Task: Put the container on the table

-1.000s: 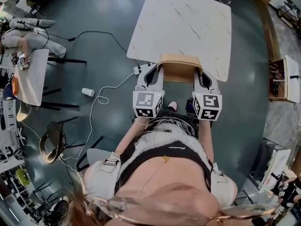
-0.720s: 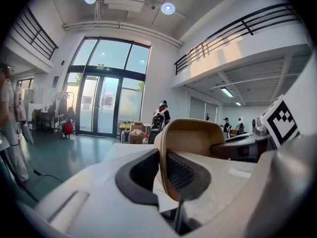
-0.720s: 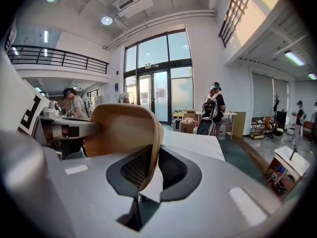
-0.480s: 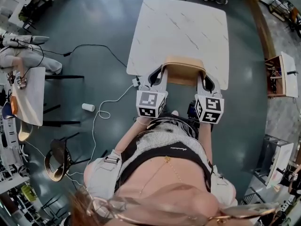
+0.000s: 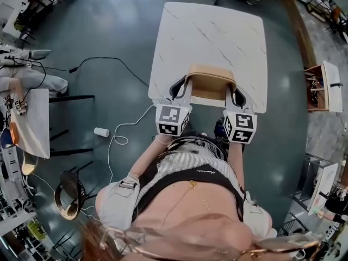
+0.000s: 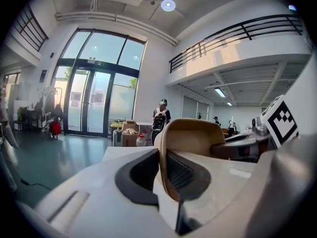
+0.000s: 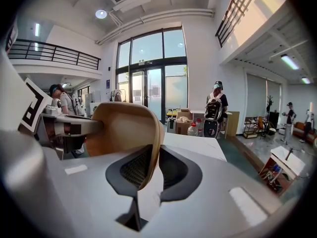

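Observation:
A tan, rounded container [image 5: 209, 82] hangs between both grippers over the near edge of the white marble-patterned table [image 5: 212, 37]. My left gripper [image 5: 182, 87] is shut on the container's left rim [image 6: 164, 162], the thin wall pinched between the dark ribbed pads. On the opposite side, my right gripper [image 5: 235, 91] is shut on the right rim [image 7: 153, 152]. In both gripper views the container [image 6: 198, 138] [image 7: 124, 128] sits just above the table top [image 7: 198, 145], and whether it touches the surface cannot be told.
Grey-green floor surrounds the table. A white cable [image 5: 117, 137] and a small white cylinder [image 5: 101, 131] lie on the floor to the left. A second table with clutter [image 5: 30, 121] stands far left, a wooden cabinet [image 5: 322, 88] far right. People stand in the background [image 7: 216, 108].
The view has shifted so the table sits nearer under the grippers; the container, held by both grippers, now reaches further over the table's near edge.

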Motion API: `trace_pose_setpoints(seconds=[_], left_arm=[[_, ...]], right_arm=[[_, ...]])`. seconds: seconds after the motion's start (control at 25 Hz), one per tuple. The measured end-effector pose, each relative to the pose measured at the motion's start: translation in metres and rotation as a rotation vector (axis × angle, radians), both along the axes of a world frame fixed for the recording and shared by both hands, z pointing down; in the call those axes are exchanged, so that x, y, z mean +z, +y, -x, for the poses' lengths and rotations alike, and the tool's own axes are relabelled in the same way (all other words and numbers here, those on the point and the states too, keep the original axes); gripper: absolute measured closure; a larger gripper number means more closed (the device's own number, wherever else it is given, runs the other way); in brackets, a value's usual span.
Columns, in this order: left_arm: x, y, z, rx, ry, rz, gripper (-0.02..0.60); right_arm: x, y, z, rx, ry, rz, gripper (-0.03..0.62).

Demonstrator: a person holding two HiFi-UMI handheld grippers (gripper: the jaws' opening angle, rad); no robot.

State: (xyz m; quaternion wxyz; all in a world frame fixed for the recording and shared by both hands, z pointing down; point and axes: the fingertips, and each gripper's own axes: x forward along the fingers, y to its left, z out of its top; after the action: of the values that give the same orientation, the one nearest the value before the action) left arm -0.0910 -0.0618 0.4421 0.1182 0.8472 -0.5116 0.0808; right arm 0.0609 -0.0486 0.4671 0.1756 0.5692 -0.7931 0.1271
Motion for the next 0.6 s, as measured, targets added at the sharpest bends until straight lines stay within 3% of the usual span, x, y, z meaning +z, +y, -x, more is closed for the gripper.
trace_pose_setpoints(seconds=[0.6], left_arm=[[0.008, -0.042, 0.017, 0.045, 0.004, 0.007, 0.551]], right_arm=[[0.007, -0.037, 0.018, 0.031, 0.011, 0.008, 0.523]])
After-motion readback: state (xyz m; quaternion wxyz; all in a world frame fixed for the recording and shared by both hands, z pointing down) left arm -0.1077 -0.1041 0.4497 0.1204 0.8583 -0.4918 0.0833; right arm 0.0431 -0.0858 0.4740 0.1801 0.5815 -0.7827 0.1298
